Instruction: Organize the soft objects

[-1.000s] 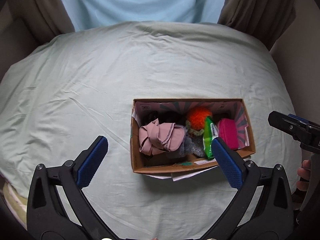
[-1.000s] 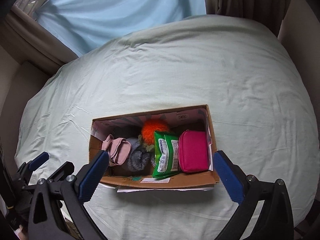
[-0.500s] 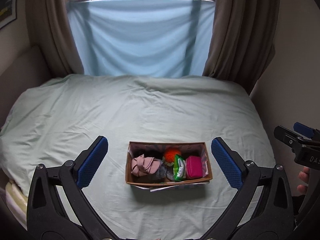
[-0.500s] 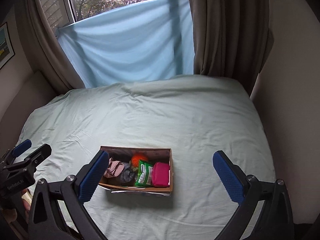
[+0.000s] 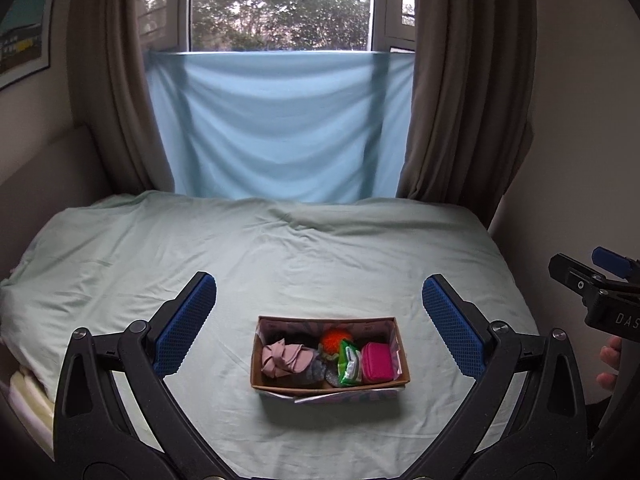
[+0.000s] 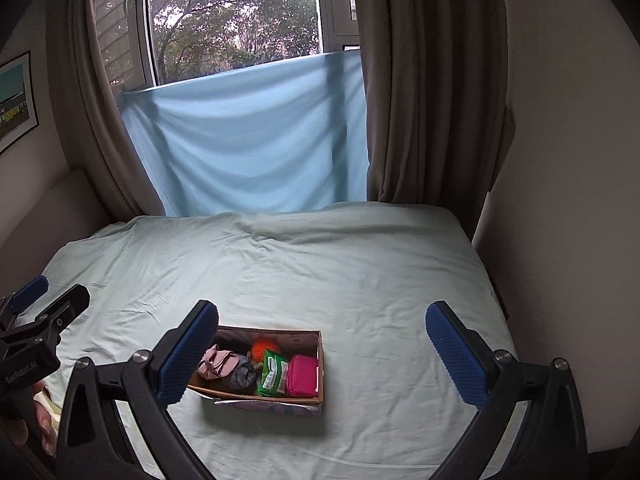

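A cardboard box (image 5: 402,364) sits on the bed near its front edge; it also shows in the right wrist view (image 6: 320,364). It holds a pink cloth (image 5: 285,359), a grey fuzzy item (image 6: 243,376), an orange pompom (image 5: 334,337), a green packet (image 5: 349,366) and a magenta pouch (image 5: 377,362). My left gripper (image 5: 319,328) is open and empty, held back above the box. My right gripper (image 6: 322,354) is open and empty, also held back from the box.
The bed (image 5: 280,256) has a pale green wrinkled sheet. A light blue cloth (image 5: 276,128) hangs over the window between brown curtains (image 5: 460,88). A wall stands close to the bed's right side (image 6: 560,200). A picture (image 5: 24,36) hangs at left.
Both grippers have pulled back and up from the box, which now looks much smaller. The window and curtains have come into view. Both stay open and empty.
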Demonstrator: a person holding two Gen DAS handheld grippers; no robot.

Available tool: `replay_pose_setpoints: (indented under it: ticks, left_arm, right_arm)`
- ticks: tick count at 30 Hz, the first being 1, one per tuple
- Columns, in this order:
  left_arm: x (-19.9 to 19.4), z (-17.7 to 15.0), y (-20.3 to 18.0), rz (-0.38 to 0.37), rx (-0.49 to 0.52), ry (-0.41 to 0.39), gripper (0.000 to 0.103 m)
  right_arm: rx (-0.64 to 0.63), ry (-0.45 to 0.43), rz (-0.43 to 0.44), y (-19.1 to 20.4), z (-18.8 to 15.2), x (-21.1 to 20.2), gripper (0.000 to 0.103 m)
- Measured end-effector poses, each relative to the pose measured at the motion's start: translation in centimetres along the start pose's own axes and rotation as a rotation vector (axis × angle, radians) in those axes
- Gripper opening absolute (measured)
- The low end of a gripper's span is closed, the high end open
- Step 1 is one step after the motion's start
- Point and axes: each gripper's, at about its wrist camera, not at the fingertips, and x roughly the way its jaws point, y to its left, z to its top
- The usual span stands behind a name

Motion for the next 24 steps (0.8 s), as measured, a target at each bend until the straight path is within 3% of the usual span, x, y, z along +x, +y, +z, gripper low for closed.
replay_pose_setpoints:
  ticks: [24]
  left_arm:
    - [-0.8, -0.5, -0.7, -0.008, 0.041, -0.029, 0.103]
  right_arm:
    - [0.004, -0.072, -0.011, -0.7, 0.6, -2.2, 0.103]
